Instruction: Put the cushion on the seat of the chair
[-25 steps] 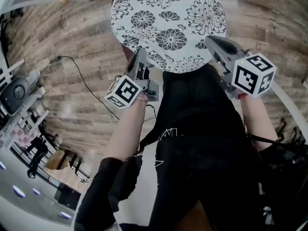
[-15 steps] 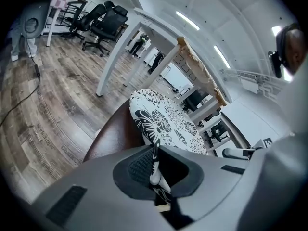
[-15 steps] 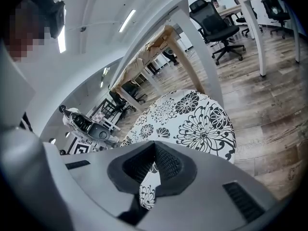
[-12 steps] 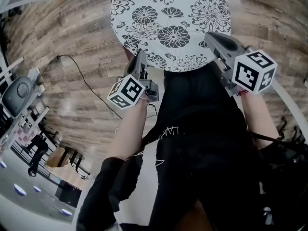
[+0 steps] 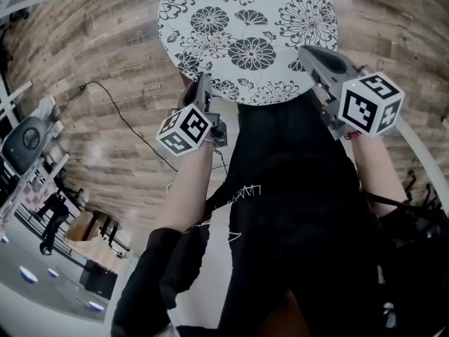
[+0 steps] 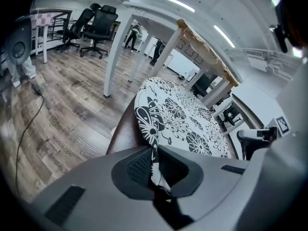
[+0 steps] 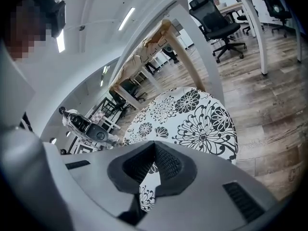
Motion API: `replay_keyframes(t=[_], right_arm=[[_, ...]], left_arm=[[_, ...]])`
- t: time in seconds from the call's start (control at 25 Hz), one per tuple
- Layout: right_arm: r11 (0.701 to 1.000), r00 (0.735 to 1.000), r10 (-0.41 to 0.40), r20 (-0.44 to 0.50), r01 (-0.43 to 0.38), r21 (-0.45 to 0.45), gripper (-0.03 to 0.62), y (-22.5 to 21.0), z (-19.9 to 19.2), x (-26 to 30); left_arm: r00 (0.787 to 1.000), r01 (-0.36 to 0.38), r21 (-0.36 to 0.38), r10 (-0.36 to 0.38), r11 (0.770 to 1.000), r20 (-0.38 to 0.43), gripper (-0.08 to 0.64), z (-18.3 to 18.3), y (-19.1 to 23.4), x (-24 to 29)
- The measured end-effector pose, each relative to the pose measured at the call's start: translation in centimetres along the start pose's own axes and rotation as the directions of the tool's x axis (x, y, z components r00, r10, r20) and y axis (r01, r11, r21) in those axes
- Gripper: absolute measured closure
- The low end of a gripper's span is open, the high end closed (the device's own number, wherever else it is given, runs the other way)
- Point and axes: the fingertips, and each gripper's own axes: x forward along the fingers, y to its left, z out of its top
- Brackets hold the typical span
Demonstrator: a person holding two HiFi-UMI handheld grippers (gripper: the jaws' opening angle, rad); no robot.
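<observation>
Now my left tool (image 5: pixel 203 86) and right tool (image 5: pixel 306 55) clamp the cushion (image 5: pixel 247 34) over the chair seat (image 6: pixel 125 129); next I'd lower, then release.

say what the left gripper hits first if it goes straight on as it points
The left gripper is shut on the rim of the cushion; past that, the brown chair seat below looks first in line, though depth is unclear.

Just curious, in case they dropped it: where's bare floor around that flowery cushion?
Bare wood floor lies left of the cushion, up to the black cable, and again on its right. Crowded: far left, with chairs; the near edge, where left gripper and right gripper pinch it.
</observation>
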Motion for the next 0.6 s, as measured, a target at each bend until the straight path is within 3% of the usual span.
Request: replay_keyframes(t=[0.44, 0.6], right_arm=[[1.000, 1.000, 0.001, -0.031, 0.000, 0.025, 0.575, -0.5, 0.3, -1.1], [0.999, 0.995, -0.002, -0.105, 0.007, 0.046, 0.577, 0.3, -1.0, -2.8]], left_arm=[[0.993, -0.068, 0.098, 0.076, 0.993, -0.085, 0.527, -0.4, 0.0, 0.3], [0.980, -0.136, 0.129, 0.153, 0.982, -0.130, 0.450, -0.3, 0.6, -0.3]])
